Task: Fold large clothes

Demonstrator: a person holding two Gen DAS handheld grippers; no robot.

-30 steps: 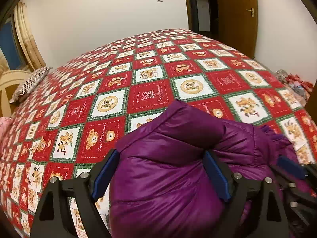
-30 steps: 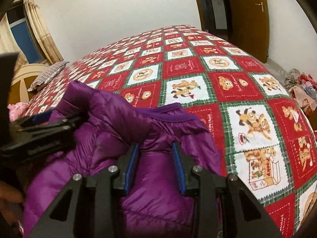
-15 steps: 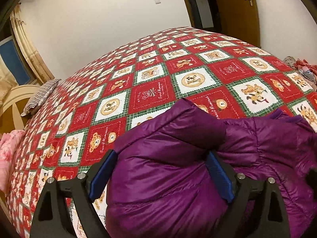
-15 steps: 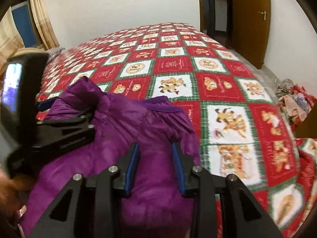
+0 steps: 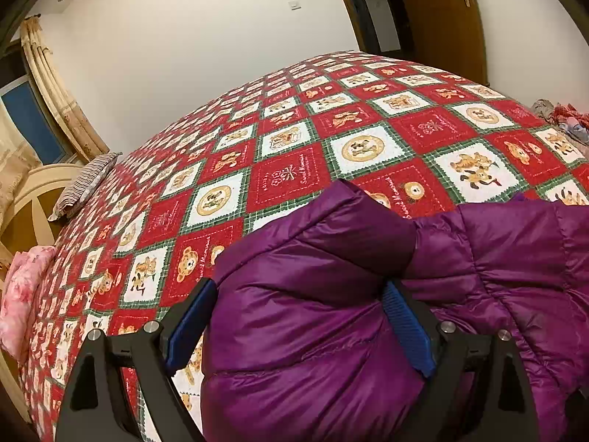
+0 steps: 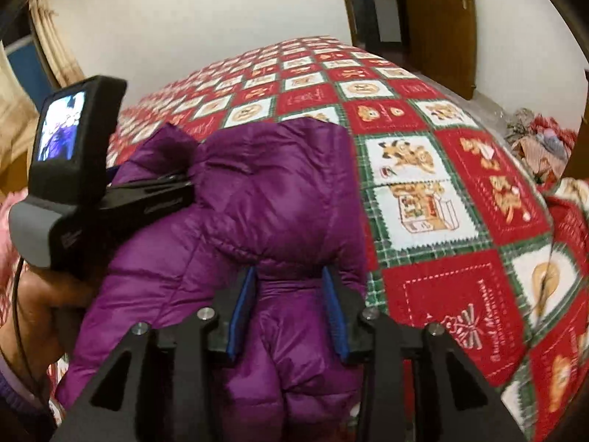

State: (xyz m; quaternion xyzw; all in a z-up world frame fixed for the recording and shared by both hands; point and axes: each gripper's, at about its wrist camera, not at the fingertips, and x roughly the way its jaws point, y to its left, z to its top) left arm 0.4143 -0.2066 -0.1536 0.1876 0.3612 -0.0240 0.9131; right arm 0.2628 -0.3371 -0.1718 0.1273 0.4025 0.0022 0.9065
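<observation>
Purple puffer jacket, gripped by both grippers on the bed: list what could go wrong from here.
1. The purple puffer jacket is slick and puffy; the right gripper pinches only a narrow bunch, which may slip out.
2. The left gripper straddles a thick wad, so the fold could spring open on the quilt.

Purple puffer jacket (image 5: 331,331) bunched, glossy, quilted, lying on bed's near edge.

Jacket (image 5: 331,313) on the bedspread (image 5: 287,173), pillow (image 5: 84,184) at its far left edge, door (image 5: 441,18) behind.
</observation>
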